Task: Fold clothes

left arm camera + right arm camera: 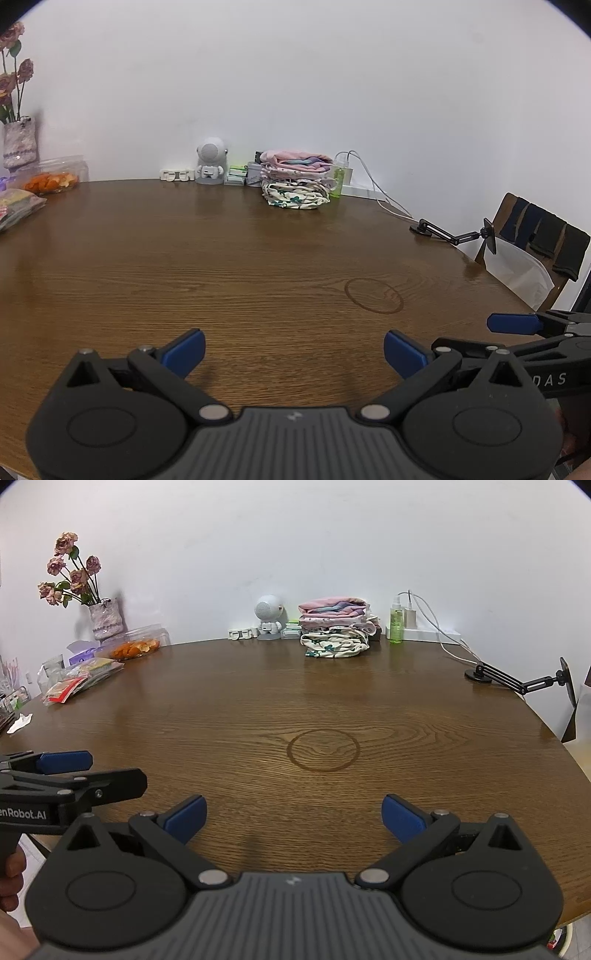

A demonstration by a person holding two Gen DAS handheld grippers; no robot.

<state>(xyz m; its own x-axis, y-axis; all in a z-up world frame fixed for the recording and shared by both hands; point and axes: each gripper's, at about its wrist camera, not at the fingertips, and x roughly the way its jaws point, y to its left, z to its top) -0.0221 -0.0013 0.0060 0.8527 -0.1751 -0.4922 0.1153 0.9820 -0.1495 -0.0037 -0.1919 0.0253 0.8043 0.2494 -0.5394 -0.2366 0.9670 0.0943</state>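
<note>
A stack of folded clothes [295, 181], pink on top and white floral below, sits at the far edge of the brown wooden table [258, 266] by the wall; it also shows in the right wrist view [336, 631]. My left gripper [294, 354] is open and empty above the near table edge. My right gripper [293, 818] is open and empty, beside the left one. The right gripper's blue pad shows at the right of the left wrist view [513, 323]. The left gripper shows at the left of the right wrist view [66, 762].
At the back stand a small white robot figure [267, 618], a green spray bottle [396, 624], a charger with cables [424, 627] and a black phone-holder arm [517, 681]. Snack bags [85, 675], a fruit box [136, 648] and a flower vase [105, 622] are left. A chair [535, 240] is right.
</note>
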